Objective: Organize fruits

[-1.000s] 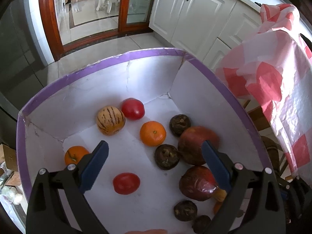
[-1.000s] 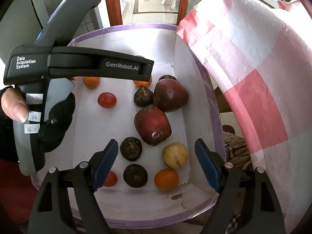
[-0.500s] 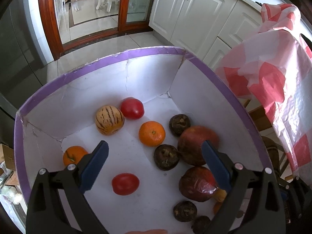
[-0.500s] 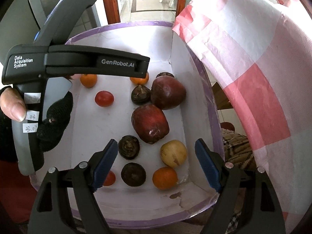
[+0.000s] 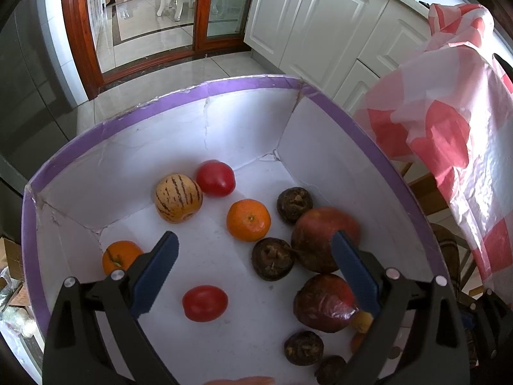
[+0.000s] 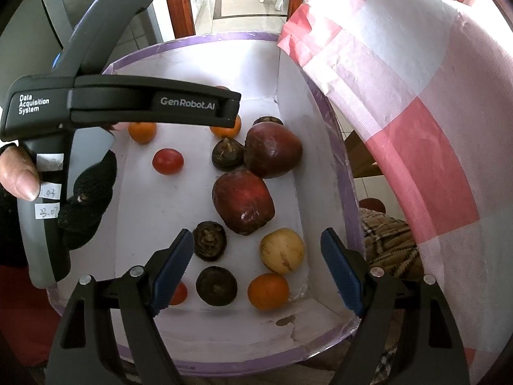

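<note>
Both wrist views look steeply down into the white box [image 5: 243, 134] [image 6: 205, 70] from close above; right view sits nearer its near rim. Shared: the 2 large red fruits [image 5: 323, 237] [image 6: 272, 150].

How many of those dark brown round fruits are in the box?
4. Nearest dark fruit, second just beyond it, third against the big red fruits, fourth peeking behind them. More could be hidden.

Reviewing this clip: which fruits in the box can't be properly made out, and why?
- Left wrist view: small yellowish fruit, mostly hidden behind the left hand-held gripper finger.
- Right wrist view: red fruit, half covered by the right hand-held gripper finger.
- Right wrist view: far orange, partly hidden under the other gripper's body.
</note>
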Action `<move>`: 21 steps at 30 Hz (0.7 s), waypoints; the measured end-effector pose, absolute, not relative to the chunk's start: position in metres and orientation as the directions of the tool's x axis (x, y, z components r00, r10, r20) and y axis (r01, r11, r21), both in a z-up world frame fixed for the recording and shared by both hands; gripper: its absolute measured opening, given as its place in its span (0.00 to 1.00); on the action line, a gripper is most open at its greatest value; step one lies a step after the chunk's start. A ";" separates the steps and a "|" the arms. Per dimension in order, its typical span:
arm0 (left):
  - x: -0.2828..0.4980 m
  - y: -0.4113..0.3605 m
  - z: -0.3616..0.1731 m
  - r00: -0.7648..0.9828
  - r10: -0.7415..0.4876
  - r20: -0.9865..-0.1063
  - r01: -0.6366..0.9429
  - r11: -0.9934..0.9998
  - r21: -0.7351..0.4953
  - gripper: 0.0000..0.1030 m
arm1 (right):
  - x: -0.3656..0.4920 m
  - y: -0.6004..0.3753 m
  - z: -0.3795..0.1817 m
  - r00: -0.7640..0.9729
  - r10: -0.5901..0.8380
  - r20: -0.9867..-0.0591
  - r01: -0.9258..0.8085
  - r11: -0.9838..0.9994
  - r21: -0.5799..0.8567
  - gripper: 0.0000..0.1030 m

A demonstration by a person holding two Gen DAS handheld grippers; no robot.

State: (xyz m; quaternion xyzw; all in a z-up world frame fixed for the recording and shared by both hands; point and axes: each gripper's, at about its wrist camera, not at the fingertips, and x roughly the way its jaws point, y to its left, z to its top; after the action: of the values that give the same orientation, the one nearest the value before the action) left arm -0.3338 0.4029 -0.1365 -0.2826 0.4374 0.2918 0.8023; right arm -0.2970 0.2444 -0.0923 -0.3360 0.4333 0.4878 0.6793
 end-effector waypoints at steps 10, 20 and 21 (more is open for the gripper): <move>-0.334 0.402 -0.137 0.446 0.221 -0.867 -0.717 0.669 -0.198 0.94 | -0.296 0.244 -0.094 0.144 0.369 -0.918 -0.954 0.297 -0.031 0.77; -0.333 0.402 -0.137 0.445 0.220 -0.868 -0.715 0.671 -0.196 0.94 | -0.296 0.244 -0.096 0.139 0.363 -0.921 -0.954 0.297 -0.027 0.77; -0.333 0.402 -0.137 0.445 0.220 -0.868 -0.715 0.671 -0.196 0.94 | -0.296 0.245 -0.096 0.139 0.363 -0.921 -0.955 0.297 -0.027 0.77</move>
State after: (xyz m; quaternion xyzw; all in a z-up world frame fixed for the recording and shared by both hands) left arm -0.3330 0.4017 -0.1370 -0.2819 0.4388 0.2915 0.8019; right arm -0.2961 0.2447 -0.0958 -0.3372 0.4386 0.4878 0.6752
